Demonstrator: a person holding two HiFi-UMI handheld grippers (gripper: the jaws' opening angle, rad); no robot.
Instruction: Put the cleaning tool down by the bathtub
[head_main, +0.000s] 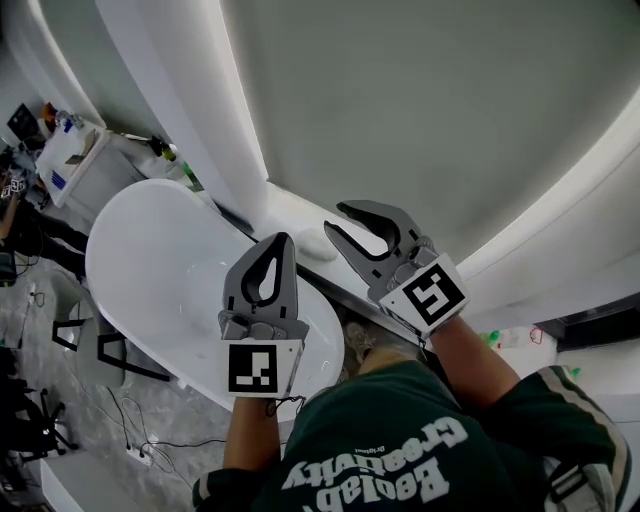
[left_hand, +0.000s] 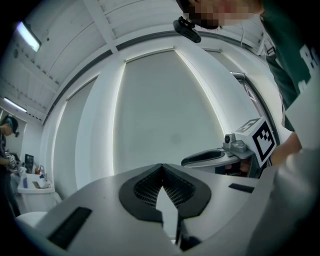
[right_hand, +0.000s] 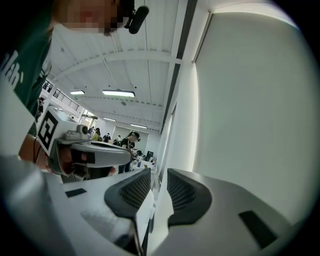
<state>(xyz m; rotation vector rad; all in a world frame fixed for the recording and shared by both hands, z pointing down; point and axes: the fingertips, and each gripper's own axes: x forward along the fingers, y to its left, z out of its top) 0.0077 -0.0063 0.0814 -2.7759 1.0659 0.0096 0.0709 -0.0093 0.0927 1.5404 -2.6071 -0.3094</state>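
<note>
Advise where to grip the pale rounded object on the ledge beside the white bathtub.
The pale rounded object lies low on the white ledge by the white oval bathtub; no handle shows. Likely come from above, jaws across its narrower width.

The bathtub (head_main: 150, 250) is seen as smooth, glossy white. The left gripper (head_main: 283, 242) and right gripper (head_main: 335, 218) are finished in matt grey plastic, with pads (right_hand: 131, 192) moulded dark and ribbed. The sweatshirt (head_main: 380, 440) is made of soft green cloth.
</note>
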